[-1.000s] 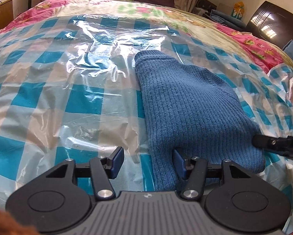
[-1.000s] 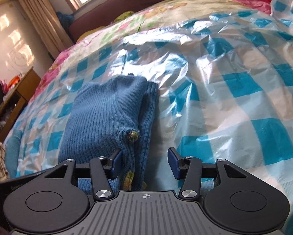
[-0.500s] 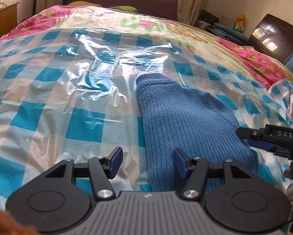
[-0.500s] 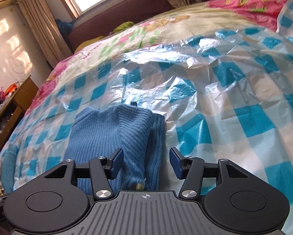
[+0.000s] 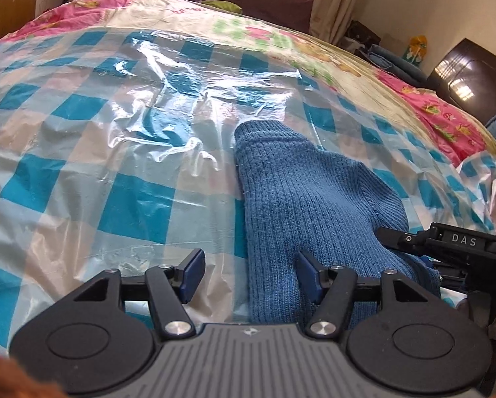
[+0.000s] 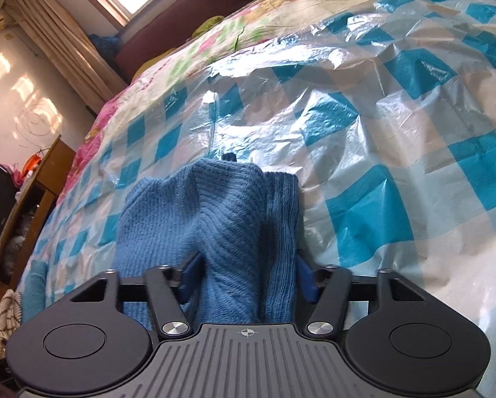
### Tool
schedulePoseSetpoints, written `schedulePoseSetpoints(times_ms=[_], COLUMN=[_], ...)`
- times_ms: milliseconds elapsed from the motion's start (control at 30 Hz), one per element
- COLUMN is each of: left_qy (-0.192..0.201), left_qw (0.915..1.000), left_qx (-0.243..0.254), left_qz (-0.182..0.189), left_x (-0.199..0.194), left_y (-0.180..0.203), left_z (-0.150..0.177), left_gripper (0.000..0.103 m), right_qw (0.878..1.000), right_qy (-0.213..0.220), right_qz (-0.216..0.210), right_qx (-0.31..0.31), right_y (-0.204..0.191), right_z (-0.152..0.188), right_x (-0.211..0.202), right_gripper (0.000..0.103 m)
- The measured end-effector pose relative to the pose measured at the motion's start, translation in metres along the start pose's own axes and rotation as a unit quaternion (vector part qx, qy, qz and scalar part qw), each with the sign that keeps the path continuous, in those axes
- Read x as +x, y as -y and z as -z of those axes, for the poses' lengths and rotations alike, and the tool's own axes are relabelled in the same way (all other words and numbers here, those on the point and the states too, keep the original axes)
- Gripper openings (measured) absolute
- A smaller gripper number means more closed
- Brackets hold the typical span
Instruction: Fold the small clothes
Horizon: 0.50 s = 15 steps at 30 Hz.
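A small blue knit sweater lies folded lengthwise on the blue-and-white checked plastic sheet on the bed. My left gripper is open at the sweater's near left edge, with its right finger over the knit. My right gripper is open, its jaws standing on either side of the sweater's near right end. The knit bulges up between the fingers. The right gripper's body shows at the right of the left wrist view, against the sweater's edge.
A floral quilt covers the bed beyond the sheet. A wooden cabinet stands on the left and a dark cabinet on the right. A striped cloth lies at the bed's left edge.
Both grippers have pushed forward along the sweater's near end. The right gripper's jaws now straddle the knit, which has bunched up between them. Both stay open.
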<state>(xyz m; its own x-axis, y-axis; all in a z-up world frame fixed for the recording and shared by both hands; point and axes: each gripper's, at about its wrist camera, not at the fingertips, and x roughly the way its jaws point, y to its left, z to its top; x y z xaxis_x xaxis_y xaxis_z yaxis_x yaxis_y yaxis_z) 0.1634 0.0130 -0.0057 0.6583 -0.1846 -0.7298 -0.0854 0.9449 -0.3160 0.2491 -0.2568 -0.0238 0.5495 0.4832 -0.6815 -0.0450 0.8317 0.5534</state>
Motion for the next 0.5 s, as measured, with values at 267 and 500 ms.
schedulePoseSetpoints(times_ms=[267,500], left_qy=[-0.002,-0.002], left_qw=[1.0000,0.9999], left_qx=[-0.001,-0.009], left_qz=[-0.007,-0.008], left_x=[-0.014,-0.022], left_y=[-0.015,-0.022], left_z=[0.012,0.016], left_gripper=[0.064,0.065], right_qw=[1.000,1.000], right_qy=[-0.020,-0.013], right_qz=[-0.021,-0.009], right_qx=[0.012,0.005], right_y=[-0.013,-0.014], right_z=[0.019,0.022], right_x=[-0.005,-0.018], right_gripper=[0.034,0.037])
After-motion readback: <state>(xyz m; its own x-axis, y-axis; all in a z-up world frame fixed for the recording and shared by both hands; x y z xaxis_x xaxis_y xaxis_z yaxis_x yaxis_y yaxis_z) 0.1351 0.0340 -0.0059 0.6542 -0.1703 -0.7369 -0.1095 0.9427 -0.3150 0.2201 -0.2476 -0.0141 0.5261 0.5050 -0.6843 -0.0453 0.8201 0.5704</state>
